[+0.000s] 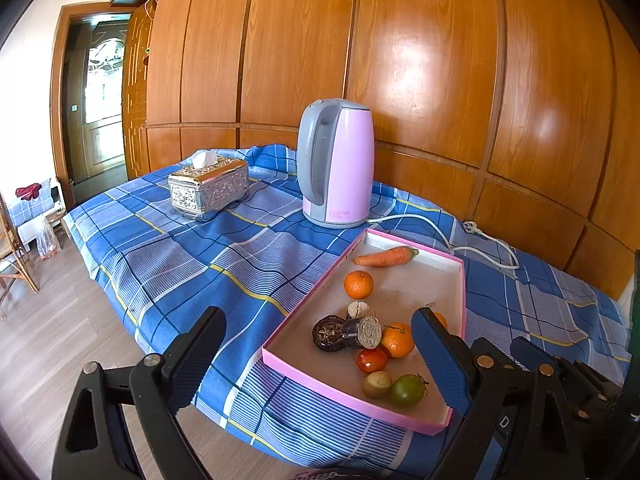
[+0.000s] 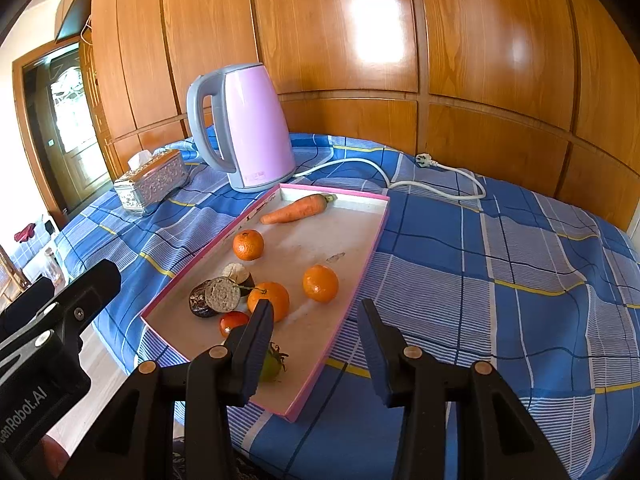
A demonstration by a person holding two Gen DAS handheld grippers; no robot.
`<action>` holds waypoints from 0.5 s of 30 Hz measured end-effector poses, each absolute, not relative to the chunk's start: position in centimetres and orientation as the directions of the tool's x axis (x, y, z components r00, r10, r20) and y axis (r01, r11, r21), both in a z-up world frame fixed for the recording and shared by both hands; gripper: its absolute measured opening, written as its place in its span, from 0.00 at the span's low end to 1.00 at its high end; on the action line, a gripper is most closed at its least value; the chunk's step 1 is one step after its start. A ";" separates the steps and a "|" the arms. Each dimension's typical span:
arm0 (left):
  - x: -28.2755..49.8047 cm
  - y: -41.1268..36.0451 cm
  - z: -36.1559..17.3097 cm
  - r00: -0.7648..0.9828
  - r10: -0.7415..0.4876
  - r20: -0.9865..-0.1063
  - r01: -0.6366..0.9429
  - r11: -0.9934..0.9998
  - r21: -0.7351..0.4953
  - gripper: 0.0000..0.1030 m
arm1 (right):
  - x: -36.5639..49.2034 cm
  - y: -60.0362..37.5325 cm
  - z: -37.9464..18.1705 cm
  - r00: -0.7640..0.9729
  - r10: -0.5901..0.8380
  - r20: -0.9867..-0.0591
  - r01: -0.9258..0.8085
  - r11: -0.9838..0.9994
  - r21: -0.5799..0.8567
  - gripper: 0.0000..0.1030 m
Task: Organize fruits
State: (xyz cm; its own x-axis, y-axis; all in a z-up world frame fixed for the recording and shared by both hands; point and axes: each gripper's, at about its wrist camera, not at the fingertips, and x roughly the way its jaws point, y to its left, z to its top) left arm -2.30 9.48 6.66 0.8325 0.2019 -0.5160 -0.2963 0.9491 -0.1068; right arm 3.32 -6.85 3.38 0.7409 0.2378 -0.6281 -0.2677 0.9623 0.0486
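1. Fruits are lying loose in the pink tray point(image 2: 360, 236), which is sitting on the tabletop under a blue checked cloth point(image 2: 480, 280), its near short end close to the front edge.
2. I am seeing most of the pieces crowding the tray's near end: the front orange point(image 2: 269, 300), a second orange point(image 2: 320, 283), a red tomato point(image 2: 233, 322), a green tomato point(image 1: 407, 390), a small brownish fruit point(image 1: 377, 384) and some dark cut pieces point(image 2: 218, 295).
3. A third orange point(image 2: 248, 245) is sitting alone mid-tray, and a carrot point(image 2: 298, 208) is lying across the far end; I judge that spread is the thing to tidy.
4. I am holding the left gripper point(image 1: 320, 364) with its jaws standing wide and empty, straddling the tray's near corner, presumably ready for a rounder piece.
5. I am hovering the right gripper point(image 2: 316, 344) over the near end, jaws partly apart and gripping nothing, one finger hiding part of the green tomato.
6. A pink kettle point(image 2: 256, 128) and a silver tissue box point(image 2: 152, 184) are standing toward the far edge, clear of the work.
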 end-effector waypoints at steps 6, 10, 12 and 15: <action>-2.3 9.5 6.7 0.831 0.201 -0.519 -0.299 0.948 -0.111 0.91 | 3.3 -6.8 3.3 0.741 0.236 -0.628 -0.268 0.962 0.046 0.43; -2.4 9.6 6.7 0.830 0.203 -0.520 -0.301 0.947 -0.112 0.91 | 3.3 -6.8 3.3 0.741 0.237 -0.629 -0.268 0.962 0.047 0.43; -2.3 9.6 6.7 0.830 0.204 -0.520 -0.302 0.947 -0.109 0.91 | 3.3 -6.8 3.3 0.741 0.237 -0.629 -0.268 0.962 0.046 0.43; -2.4 9.6 6.7 0.830 0.196 -0.522 -0.296 0.948 -0.116 0.91 | 3.4 -6.9 3.3 0.739 0.237 -0.630 -0.268 0.962 0.047 0.43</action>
